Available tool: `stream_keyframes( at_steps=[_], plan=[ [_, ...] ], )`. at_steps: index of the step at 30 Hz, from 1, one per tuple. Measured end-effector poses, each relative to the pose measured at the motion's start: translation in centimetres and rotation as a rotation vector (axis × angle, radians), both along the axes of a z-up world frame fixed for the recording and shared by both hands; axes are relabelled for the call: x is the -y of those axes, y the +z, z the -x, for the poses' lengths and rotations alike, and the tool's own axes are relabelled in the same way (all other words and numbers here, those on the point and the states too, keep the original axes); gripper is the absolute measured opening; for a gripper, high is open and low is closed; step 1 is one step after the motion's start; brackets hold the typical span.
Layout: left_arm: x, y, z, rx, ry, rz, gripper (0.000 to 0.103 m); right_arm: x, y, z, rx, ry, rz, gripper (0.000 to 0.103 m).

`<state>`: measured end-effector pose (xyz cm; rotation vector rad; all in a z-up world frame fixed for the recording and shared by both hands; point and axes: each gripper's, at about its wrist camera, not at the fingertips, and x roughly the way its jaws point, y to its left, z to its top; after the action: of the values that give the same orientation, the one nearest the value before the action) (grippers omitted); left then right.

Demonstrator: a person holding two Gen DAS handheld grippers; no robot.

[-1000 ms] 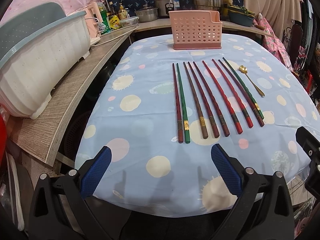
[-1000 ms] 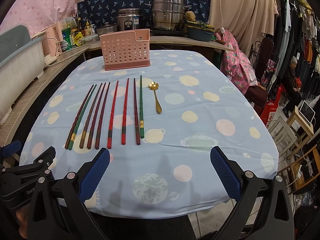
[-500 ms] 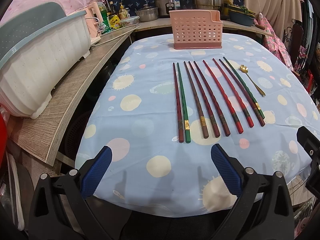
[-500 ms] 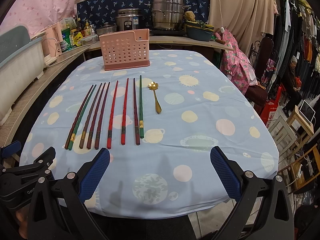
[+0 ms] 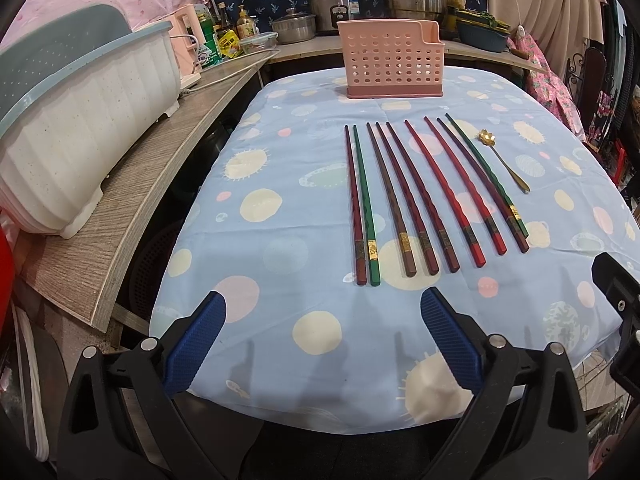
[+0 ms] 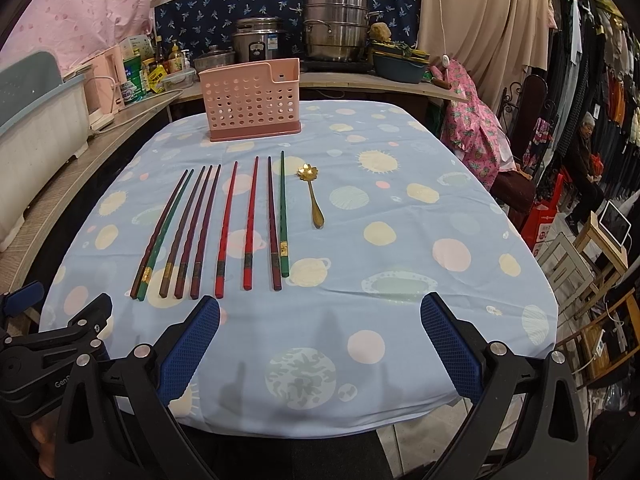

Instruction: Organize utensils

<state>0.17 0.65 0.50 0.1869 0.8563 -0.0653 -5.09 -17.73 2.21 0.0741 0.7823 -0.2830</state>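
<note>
Several chopsticks (image 5: 420,200) (image 6: 224,224) in red, brown and green lie side by side on the blue spotted tablecloth (image 5: 280,240) (image 6: 420,240). A gold spoon (image 5: 505,160) (image 6: 313,196) rests to their right. A pink perforated utensil holder (image 5: 394,62) (image 6: 252,100) stands upright at the far end of the table. My left gripper (image 5: 322,336) hovers open over the near table edge, short of the chopstick ends. My right gripper (image 6: 320,340) is open too, at the near edge, with nothing between its fingers.
A white and teal dish rack (image 5: 72,128) sits on a wooden counter (image 5: 132,184) to the left. Pots, a rice cooker (image 6: 258,44) and bottles crowd the back counter. At the far right, beyond the table, a seated person (image 6: 586,160) is visible among hanging clothes.
</note>
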Motion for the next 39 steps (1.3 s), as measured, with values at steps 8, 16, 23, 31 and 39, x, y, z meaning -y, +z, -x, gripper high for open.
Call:
stream_keyframes(
  at_steps=[8,16,23,31,39],
  plan=[
    [0.0,0.0,0.0,-0.001,0.0,0.001,0.093,0.1,0.2,0.0,0.002,0.0,-0.001,0.096],
    [0.2,-0.2,-0.3,-0.019,-0.002,0.014,0.093,0.1,0.2,-0.1,0.001,0.0,-0.001,0.096],
    [-1.2,-0.6,-1.7,-0.028,0.044,0.054,0.093,0.5,-0.2,-0.7,-0.008,-0.006,-0.009,0.096],
    [-1.9,-1.7,-4.2,-0.055,0.058,0.068,0.092,1.6,-1.0,-1.9,-0.02,-0.01,-0.019,0.096],
    [-1.4,-3.2,-6.3,-0.087,0.051,0.059,0.089,2.3,-1.6,-3.5,-0.035,-0.017,-0.026,0.096]
  ],
)
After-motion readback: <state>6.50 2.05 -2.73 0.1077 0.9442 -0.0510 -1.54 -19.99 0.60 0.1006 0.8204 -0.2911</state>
